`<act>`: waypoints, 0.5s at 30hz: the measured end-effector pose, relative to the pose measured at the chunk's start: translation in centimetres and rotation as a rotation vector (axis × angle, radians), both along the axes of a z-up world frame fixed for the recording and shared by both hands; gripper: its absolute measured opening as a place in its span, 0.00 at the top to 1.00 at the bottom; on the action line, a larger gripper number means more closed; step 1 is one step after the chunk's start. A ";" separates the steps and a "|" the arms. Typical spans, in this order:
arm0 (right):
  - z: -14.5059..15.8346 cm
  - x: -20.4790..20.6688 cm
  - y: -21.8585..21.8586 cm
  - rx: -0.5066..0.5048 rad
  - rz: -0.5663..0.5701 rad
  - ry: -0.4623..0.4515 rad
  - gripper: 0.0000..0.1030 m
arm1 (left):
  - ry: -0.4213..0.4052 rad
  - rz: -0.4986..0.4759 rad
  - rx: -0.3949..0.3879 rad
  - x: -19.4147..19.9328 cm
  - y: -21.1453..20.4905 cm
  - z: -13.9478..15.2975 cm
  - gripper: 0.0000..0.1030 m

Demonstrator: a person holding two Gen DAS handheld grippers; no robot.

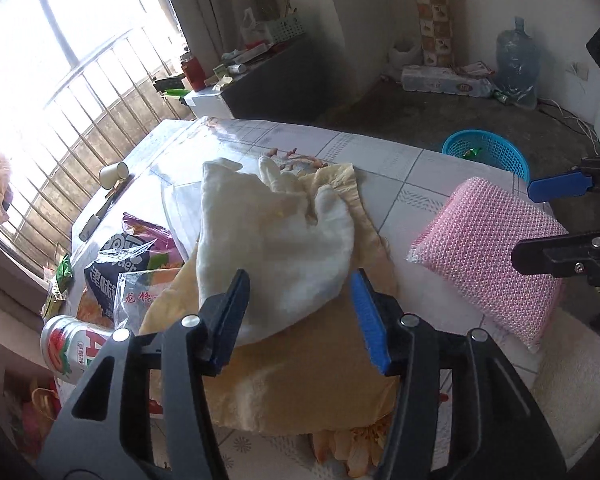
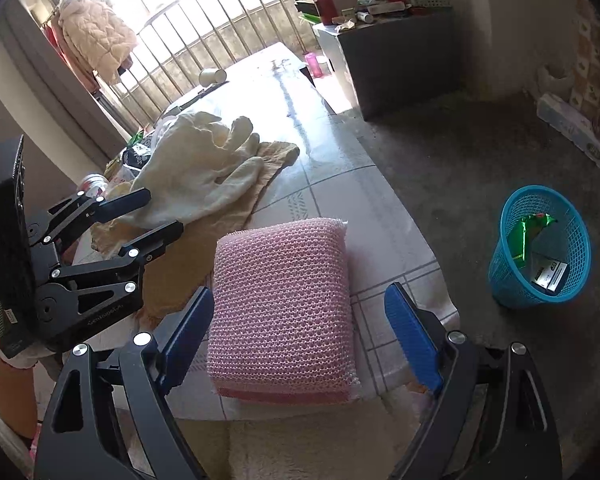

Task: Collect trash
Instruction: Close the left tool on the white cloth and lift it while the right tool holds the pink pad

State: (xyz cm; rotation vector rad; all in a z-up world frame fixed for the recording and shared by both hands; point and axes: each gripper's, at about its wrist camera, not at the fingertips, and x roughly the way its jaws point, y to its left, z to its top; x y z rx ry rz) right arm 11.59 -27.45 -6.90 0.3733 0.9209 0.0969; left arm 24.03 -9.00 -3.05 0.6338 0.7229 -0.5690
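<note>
At the near edge of the table [image 2: 384,216], my left hand-held gripper [image 1: 296,316]: jaws parted about halfway, nothing between the pads, poised over the wrist end of a white cloth glove [image 1: 276,240]. The glove lies on a yellow cloth [image 1: 300,380].

Right hand-held gripper [image 2: 300,344]: spread wide and holding nothing, straddling a pink mesh sponge pack [image 2: 284,312] without pressing it.

To my left, clustered: snack bags [image 1: 136,268], a red-and-white can [image 1: 72,348] lying on its side, small green wrappers [image 1: 62,276] at the table's edge. These I judge to be the trash proper. Farther off, a paper cup [image 1: 114,174] tipped over.

On the floor past the table: blue mesh basket [image 2: 540,248], already holding a green wrapper [image 2: 530,236] and a small carton [image 2: 548,274].

Handling note, my judgement: glove and cloth look reusable, so check before taking them. For the bags, pinch a crimped edge squarely; thin film slips. Take the can across its body, not the rim. Carry each piece well over the basket's mouth before letting go.
</note>
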 end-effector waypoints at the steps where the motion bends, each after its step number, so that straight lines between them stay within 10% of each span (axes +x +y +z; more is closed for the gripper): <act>1: -0.1 0.0 0.0 0.001 0.001 0.002 0.18 | -0.005 0.002 0.014 0.1 0.0 -0.3 0.58; 6: -0.3 0.1 -0.2 0.007 0.004 0.008 0.18 | 0.009 -0.002 0.000 0.4 0.6 -0.3 0.89; 15: -0.1 0.1 -0.5 0.016 -0.002 0.003 0.18 | 0.064 0.028 -0.156 0.9 2.8 2.0 0.95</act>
